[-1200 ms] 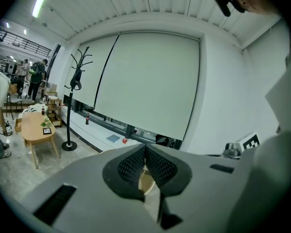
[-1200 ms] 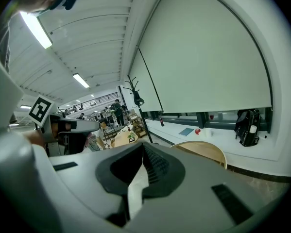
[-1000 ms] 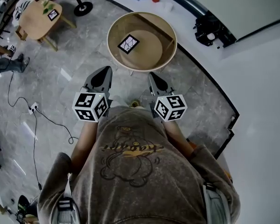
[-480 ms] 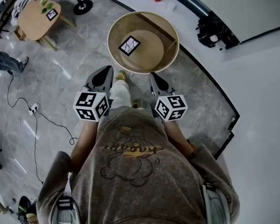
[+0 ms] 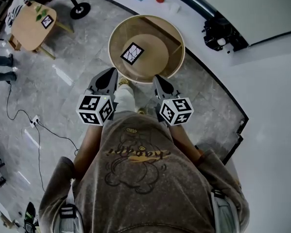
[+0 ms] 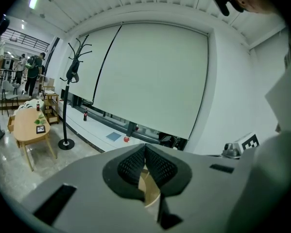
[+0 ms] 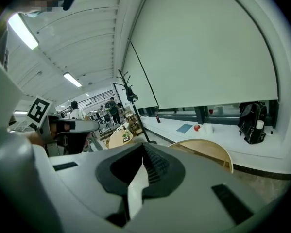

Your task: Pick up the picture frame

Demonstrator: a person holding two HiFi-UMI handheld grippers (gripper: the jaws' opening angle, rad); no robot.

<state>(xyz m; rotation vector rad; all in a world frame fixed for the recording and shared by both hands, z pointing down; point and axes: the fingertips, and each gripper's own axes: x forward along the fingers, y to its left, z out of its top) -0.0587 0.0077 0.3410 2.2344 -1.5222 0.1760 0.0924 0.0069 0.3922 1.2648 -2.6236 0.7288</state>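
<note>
We're only approaching: left gripper [image 5: 105, 77] and right gripper [image 5: 162, 83], both shut and empty, hang near the round table [image 5: 180, 52] where the picture frame [image 5: 132, 53] lies flat, so next we open and reach in.

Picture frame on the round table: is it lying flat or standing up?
Lying flat. Seen from above in the head view, the picture frame shows its whole face, resting on the round table.
</note>
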